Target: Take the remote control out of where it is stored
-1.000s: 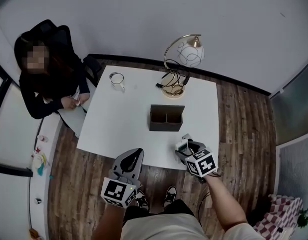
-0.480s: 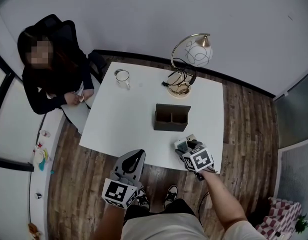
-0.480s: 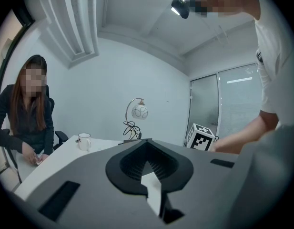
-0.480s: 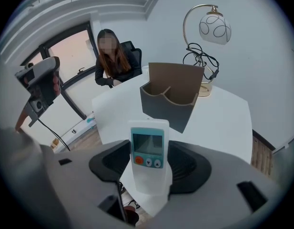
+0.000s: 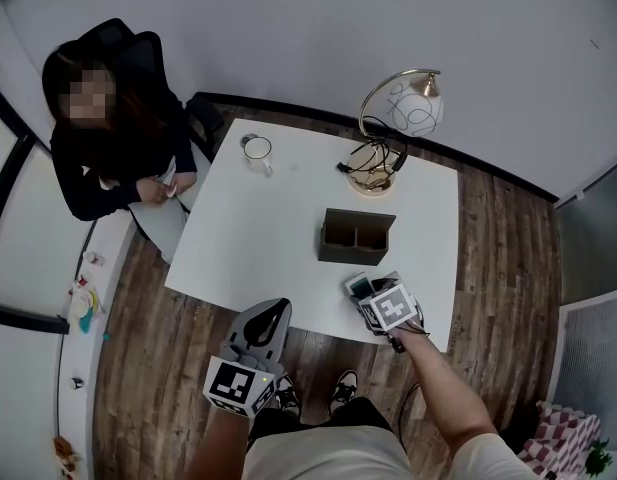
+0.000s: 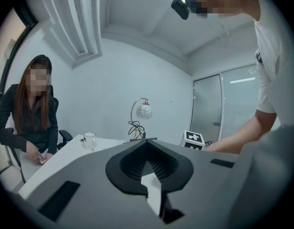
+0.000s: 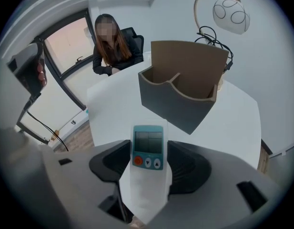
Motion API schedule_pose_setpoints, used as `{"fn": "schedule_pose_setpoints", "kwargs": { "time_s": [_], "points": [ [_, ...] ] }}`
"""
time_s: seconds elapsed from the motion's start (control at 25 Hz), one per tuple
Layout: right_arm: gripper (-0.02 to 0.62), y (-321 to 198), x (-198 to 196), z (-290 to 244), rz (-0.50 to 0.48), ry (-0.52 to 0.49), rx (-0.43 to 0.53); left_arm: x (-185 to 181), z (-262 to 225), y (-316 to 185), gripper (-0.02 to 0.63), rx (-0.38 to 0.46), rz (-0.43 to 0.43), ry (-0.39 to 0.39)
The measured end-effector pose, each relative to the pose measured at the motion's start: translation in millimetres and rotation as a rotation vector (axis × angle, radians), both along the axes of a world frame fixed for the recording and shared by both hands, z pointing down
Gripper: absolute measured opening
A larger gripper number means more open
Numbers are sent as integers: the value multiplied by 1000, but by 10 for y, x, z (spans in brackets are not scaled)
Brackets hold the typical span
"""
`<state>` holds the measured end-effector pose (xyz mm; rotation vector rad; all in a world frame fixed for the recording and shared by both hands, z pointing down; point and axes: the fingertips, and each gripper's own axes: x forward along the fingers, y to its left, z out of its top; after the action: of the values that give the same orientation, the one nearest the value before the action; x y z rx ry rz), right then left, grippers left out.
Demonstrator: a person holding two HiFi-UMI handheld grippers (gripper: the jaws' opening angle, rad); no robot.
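Observation:
The remote control (image 7: 147, 149), white with a teal top, a small screen and an orange button, lies clamped between the jaws of my right gripper (image 7: 147, 168). In the head view that right gripper (image 5: 368, 293) hovers over the table's near right part, in front of the dark two-compartment holder (image 5: 356, 236), with the remote control (image 5: 357, 284) poking from its tip. Both compartments of the holder (image 7: 180, 97) look empty. My left gripper (image 5: 271, 313) hangs off the table's front edge, jaws together on nothing, as the left gripper (image 6: 147, 147) view confirms.
A white table (image 5: 248, 238) carries a mug (image 5: 256, 151) at its far left and a gold arc lamp (image 5: 403, 108) with tangled cables at the back. A seated person (image 5: 113, 138) is at the table's left side. Wooden floor surrounds the table.
The right gripper with the remote has drifted slightly left in front of the holder. The head camera shifted; the left gripper has stayed put.

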<state>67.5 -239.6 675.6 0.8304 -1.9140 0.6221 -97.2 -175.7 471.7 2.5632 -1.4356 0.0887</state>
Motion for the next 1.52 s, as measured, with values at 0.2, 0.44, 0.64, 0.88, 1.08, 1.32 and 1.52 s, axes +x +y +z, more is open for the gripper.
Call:
{"fn": "schedule_pose_setpoints", "kwargs": {
  "time_s": [0.2, 0.44, 0.64, 0.88, 1.08, 1.32, 1.52],
  "points": [
    [249, 2, 21, 280, -11, 58, -31, -113, 16, -4, 8, -6, -20, 5],
    [249, -11, -15, 340, 0, 49, -33, -192, 64, -30, 8, -17, -26, 8],
    [249, -8, -11, 348, 18, 20, -47, -156, 54, -54, 8, -13, -13, 15],
    [252, 4, 3, 320, 2, 6, -16, -126, 23, -54, 8, -11, -6, 11],
    [253, -45, 30, 59, 26, -38, 75, -98, 0, -40, 8, -5, -2, 11],
    [249, -14, 0, -576, 54, -175, 214, -19, -85, -13, 8, 15, 6, 14],
    [168, 60, 57, -1167, 93, -262, 350, 95, -214, 14, 8, 37, 23, 8]
  ]
}}
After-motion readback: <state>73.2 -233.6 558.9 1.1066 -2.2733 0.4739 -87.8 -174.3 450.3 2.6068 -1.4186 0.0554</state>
